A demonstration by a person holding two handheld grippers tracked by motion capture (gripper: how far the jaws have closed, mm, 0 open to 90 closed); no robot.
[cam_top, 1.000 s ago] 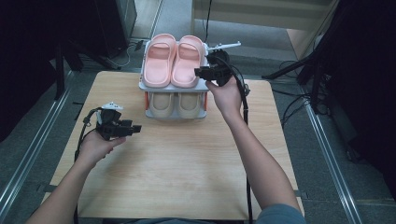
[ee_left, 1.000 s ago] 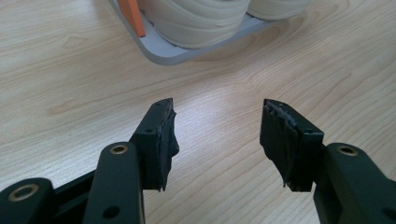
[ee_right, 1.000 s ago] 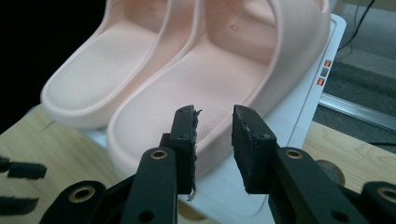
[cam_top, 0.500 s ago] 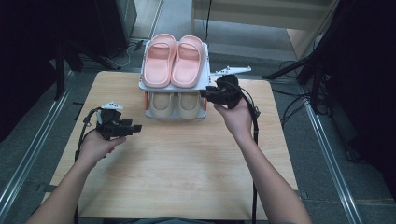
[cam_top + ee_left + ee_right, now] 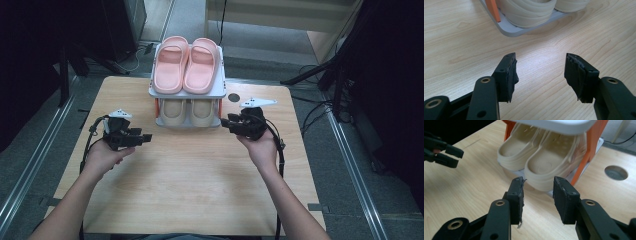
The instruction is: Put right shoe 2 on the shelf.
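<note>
Having left the rack (image 5: 187, 95), right hand-held gripper (image 5: 226, 122) hovers lower.

high view overhead facing forward, both gripper views low, close, sharing the shoe rack (image 5: 187, 97)

It looked like a lab or recording room: a bare wooden surface (image 5: 200, 190) stood between metal floor rails (image 5: 30, 165), with black stands (image 5: 330, 70) at the far right and cables (image 5: 312, 112) trailing over the grey floor.
</note>
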